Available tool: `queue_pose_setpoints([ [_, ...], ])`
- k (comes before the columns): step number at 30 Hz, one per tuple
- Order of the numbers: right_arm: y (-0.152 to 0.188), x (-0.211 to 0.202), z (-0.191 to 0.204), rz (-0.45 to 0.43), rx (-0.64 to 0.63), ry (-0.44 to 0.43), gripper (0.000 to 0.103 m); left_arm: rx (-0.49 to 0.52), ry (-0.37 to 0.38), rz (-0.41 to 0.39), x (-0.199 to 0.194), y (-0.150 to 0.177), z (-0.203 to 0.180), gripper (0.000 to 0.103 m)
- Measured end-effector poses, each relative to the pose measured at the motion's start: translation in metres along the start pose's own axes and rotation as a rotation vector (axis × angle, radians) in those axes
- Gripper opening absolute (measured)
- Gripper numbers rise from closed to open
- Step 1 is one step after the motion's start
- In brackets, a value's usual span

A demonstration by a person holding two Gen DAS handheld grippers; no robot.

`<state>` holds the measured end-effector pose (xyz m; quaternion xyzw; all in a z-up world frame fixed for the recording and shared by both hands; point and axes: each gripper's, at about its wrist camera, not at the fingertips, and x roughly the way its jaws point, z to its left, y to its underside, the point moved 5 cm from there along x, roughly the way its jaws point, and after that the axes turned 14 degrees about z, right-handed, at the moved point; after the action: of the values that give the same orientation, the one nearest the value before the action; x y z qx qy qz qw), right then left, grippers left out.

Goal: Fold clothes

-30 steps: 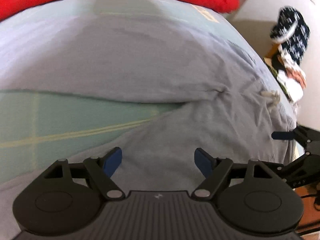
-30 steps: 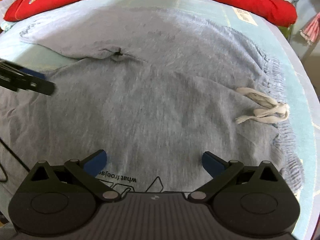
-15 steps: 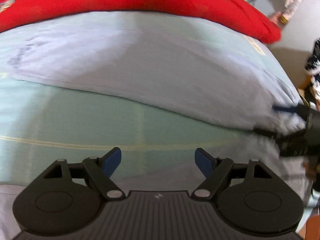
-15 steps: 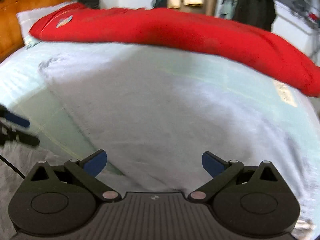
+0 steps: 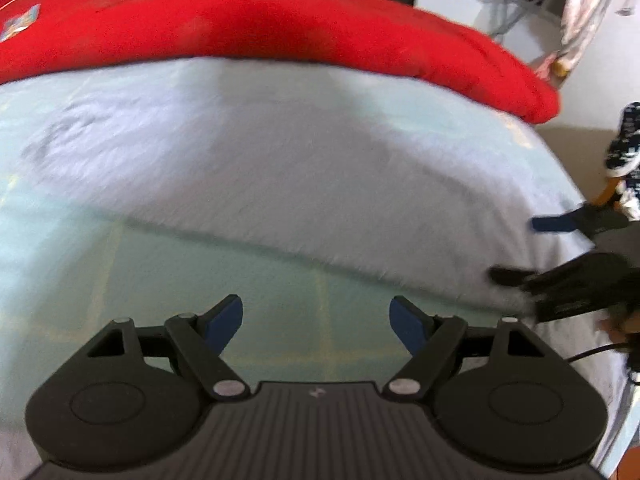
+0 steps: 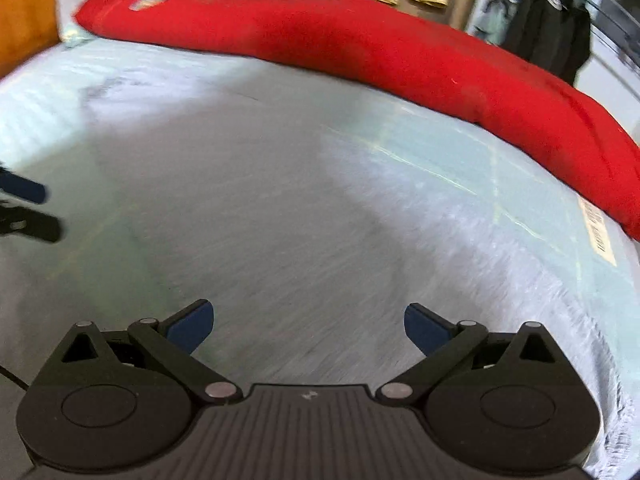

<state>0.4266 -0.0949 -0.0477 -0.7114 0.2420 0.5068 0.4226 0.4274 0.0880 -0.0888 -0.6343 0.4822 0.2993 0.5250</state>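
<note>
A pair of grey sweatpants [image 5: 304, 184] lies spread on the pale green bed sheet [image 5: 256, 292]; it also shows in the right wrist view [image 6: 280, 216], blurred by motion. My left gripper [image 5: 318, 322] is open and empty, above the sheet just short of the near edge of a pant leg. My right gripper [image 6: 306, 326] is open and empty, low over the grey fabric. The right gripper shows at the right edge of the left wrist view [image 5: 536, 248]. The left gripper shows at the left edge of the right wrist view [image 6: 28, 212].
A long red blanket [image 5: 280, 28] lies across the far side of the bed, also in the right wrist view [image 6: 400, 52]. Dark clothes [image 6: 552, 28] hang behind it. The bed's right edge [image 5: 576, 200] drops off to the floor.
Both grippers have lifted and tilted up from looking down on the sweatpants toward the far side of the bed. The left one now looks across the far pant leg. Both stayed open.
</note>
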Motion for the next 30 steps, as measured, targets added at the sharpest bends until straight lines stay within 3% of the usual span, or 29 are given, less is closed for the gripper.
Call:
queue_pose_setpoints([
  [2,-0.002,0.005,0.001,0.009,0.004,0.013,0.103,0.034,0.034,-0.021,0.009,-0.017,-0.004,0.082],
  [7,0.001,0.000,0.013,-0.004,-0.027,-0.005,0.103,0.109,-0.015,-0.035,0.045,-0.055,-0.009,0.081],
  [12,0.003,-0.003,0.014,0.016,-0.035,-0.026,0.103,0.137,-0.132,0.071,0.062,-0.042,0.009,0.082],
  [15,-0.004,-0.007,0.000,-0.001,-0.031,-0.016,0.103,0.127,-0.120,0.090,0.050,-0.026,0.023,0.083],
  [20,-0.015,-0.006,-0.028,-0.014,0.022,-0.018,0.103,0.093,-0.108,0.065,0.036,-0.042,0.026,0.083],
  [25,-0.037,0.004,-0.040,-0.016,0.075,-0.145,0.103,0.125,-0.095,0.010,0.046,-0.070,0.012,0.083],
  [28,-0.056,0.015,-0.051,-0.019,0.114,-0.179,0.103,0.098,-0.090,0.074,0.070,-0.068,0.022,0.083],
  [30,-0.066,0.023,-0.062,-0.016,0.150,-0.178,0.103,0.093,-0.078,0.066,0.073,-0.061,0.028,0.084],
])
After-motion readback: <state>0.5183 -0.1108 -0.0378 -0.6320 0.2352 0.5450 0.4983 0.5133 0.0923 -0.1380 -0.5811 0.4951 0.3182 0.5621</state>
